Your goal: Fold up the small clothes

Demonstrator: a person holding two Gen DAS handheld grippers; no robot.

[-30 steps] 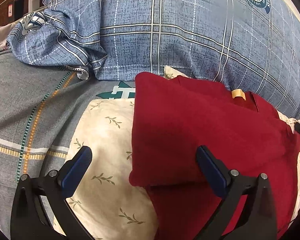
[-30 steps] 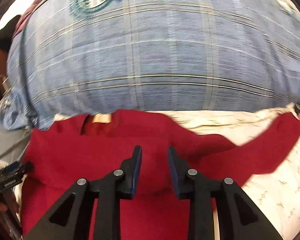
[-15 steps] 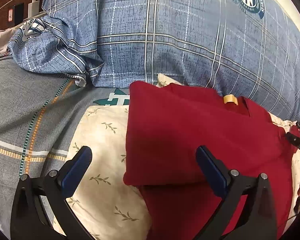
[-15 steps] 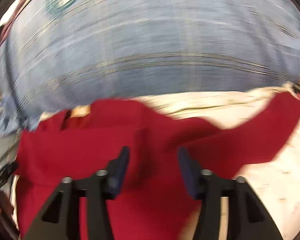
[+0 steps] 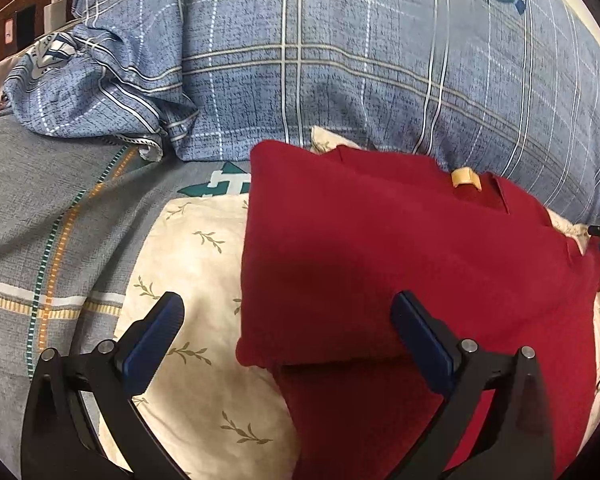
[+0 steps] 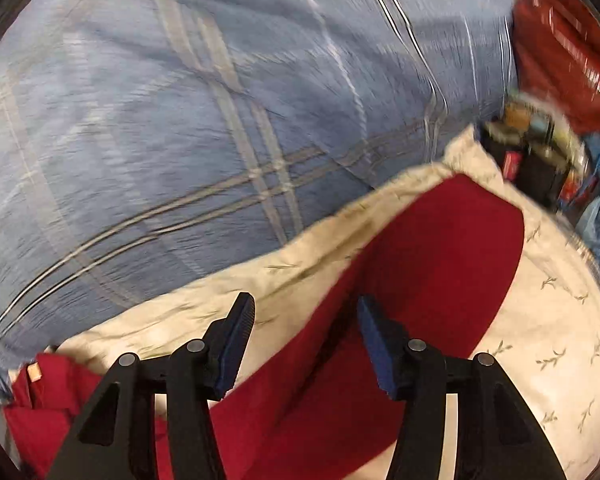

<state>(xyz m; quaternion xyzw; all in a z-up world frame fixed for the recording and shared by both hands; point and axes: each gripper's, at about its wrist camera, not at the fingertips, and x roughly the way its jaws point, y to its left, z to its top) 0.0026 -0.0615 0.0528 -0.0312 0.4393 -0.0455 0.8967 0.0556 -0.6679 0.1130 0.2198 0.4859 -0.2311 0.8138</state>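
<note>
Left wrist view: we see shirt (image 5: 400, 264) on cream pillow (image 5: 188, 264), left sleeve folded in. Left gripper (image 5: 286, 332) spread, empty. Right gripper (image 6: 306, 334) closing, nothing pinched, over unfolded right sleeve (image 6: 440, 256). Right sleeve, body folds left.

Both views are wrist fisheyes, each looking forward and steeply down along its own fingers, close over a bed. Left wrist view sits behind the left gripper (image 5: 286, 334), facing the red garment (image 5: 400, 264), cream leaf-print pillow (image 5: 192, 264) and blue plaid duvet (image 5: 340, 60) beyond; sharp. Right wrist view sits behind the right gripper (image 6: 306, 330), rolled, motion-blurred, looking along the garment's sleeve (image 6: 432, 264) toward clutter at the bed's edge. Shared: garment, its tan neck label (image 5: 465, 179) (image 6: 34, 372), pillow, duvet.
</note>
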